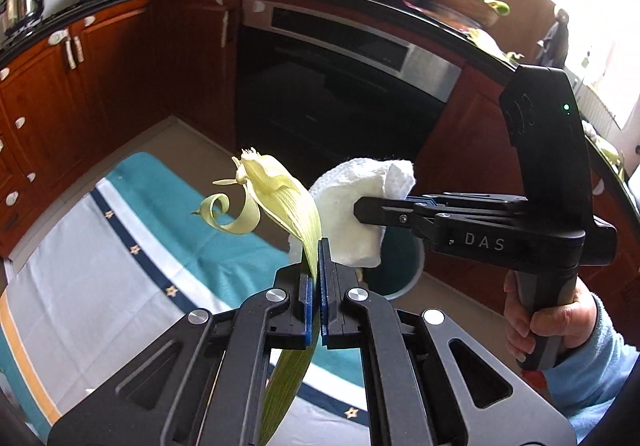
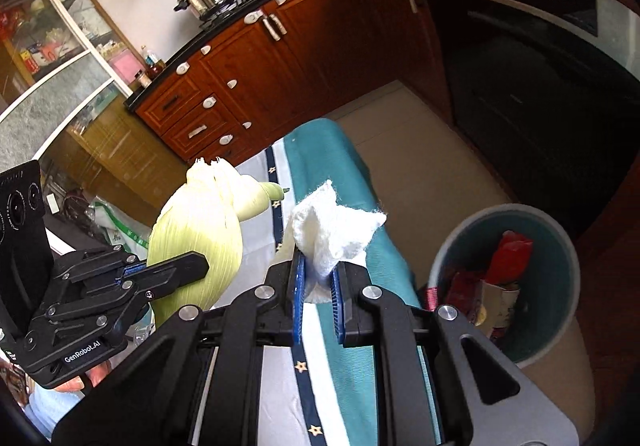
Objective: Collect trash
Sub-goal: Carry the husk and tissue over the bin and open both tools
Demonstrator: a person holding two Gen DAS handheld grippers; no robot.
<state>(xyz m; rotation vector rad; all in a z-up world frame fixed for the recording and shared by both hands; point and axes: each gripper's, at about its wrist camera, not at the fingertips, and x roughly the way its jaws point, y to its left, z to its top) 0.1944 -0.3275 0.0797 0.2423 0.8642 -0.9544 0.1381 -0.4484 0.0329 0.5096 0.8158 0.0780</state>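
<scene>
Trash half collected: we pinch husk (image 1: pixel 280 198) in left gripper (image 1: pixel 319 258), tissue (image 2: pixel 332 234) in right gripper (image 2: pixel 318 278), bin (image 2: pixel 444 254) beyond right fingers, drops left.

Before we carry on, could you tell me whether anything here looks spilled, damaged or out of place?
Nothing stands out. The left gripper holds a corn husk, the right gripper holds a crumpled tissue, and the bin stands upright with its rubbish inside.

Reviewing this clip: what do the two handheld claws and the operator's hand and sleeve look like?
Both claws are matte black linkage frames with silver pivot bolts and blue finger pads. The right claw carries white "DAS" lettering and a green indicator light; the left claw is marked "GenRobot.AI". The right hand is bare, with a light blue fleece sleeve.
</scene>
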